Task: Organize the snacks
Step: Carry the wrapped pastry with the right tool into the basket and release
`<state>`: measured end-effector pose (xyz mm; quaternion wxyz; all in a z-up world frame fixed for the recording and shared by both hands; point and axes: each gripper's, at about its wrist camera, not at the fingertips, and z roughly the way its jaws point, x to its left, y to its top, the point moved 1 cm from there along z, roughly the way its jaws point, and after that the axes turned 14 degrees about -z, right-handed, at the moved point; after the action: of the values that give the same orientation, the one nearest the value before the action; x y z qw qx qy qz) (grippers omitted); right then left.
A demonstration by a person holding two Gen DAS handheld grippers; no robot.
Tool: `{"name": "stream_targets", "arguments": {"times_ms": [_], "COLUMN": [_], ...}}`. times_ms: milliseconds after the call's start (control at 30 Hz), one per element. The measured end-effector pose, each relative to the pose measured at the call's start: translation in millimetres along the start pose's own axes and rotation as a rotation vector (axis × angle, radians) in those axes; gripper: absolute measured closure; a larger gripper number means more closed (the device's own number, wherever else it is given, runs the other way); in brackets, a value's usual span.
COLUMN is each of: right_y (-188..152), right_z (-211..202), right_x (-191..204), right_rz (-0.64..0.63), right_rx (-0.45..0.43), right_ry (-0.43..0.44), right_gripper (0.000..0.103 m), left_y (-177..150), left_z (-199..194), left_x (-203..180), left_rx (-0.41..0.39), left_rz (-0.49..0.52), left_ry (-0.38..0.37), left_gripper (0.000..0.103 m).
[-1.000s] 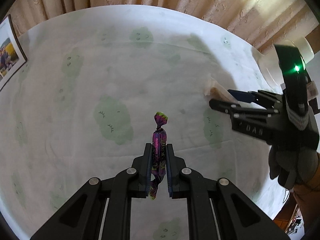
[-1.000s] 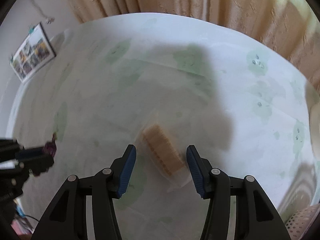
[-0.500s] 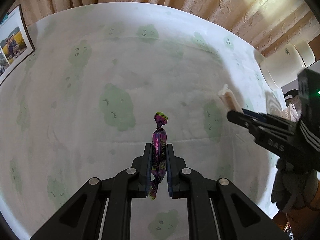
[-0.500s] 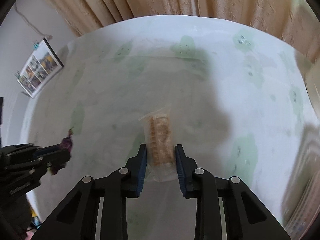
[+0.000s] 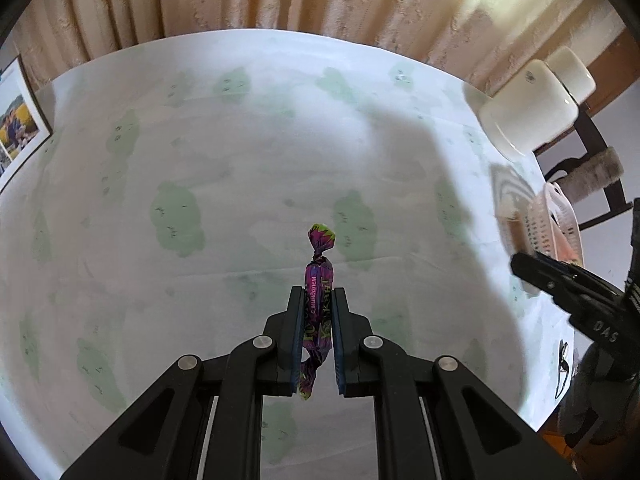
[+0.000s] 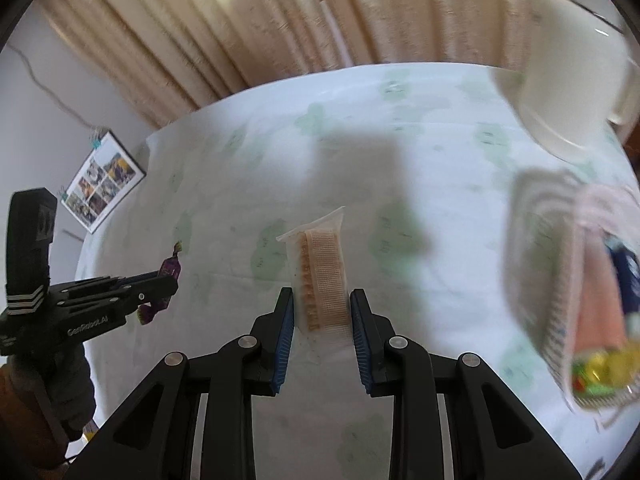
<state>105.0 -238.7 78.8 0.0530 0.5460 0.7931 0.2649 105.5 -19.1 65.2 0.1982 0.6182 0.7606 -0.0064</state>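
Note:
My left gripper is shut on a purple twist-wrapped candy, held upright above the tablecloth; the same candy shows at the left of the right wrist view. In that view my right gripper is shut on a clear pack of tan wafers, lifted off the cloth. A pink-white slotted basket stands to its right, blurred, with several colourful snacks inside. The left wrist view has the basket at its right edge, just beyond the right gripper's fingers.
A round table under a white cloth with green cloud prints. A large white jar stands at the back right, near the basket. A framed photo collage leans at the left. Beige curtains hang behind. A chair stands past the right edge.
The right gripper closed on the wafer pack, lifted it and carried it right toward the basket. The left gripper kept the candy and shifted slightly the same way.

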Motion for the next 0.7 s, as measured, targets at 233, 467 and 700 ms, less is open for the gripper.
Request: {"name": "stream_targets", "arguments": {"times_ms": [233,467,700], "right_y": [-27.3,-44.9,-66.4], "right_z": [-57.3,-106.6,-125.3], "right_x": [-42.9,-96.5,-143.9], "right_rz": [0.103,0.199,0.289], "right_rx": [-0.085,-0.161,-0.157], "right_ry": [-0.066,-0.154,-0.217], "right_gripper": [0.074,0.074,0.056], "left_y": [-17.7,-33.0,-48.6], "left_z": [-10.3,-18.7,-21.7], "left_x": [-28.5,-63.5,-101.6], "left_rx": [-0.007,-0.018,-0.020], "left_rz": [0.042,0.079,0.125], "left_ry": [-0.003,-0.007,-0.016], "left_gripper": [0.092,0.092,0.092]}}
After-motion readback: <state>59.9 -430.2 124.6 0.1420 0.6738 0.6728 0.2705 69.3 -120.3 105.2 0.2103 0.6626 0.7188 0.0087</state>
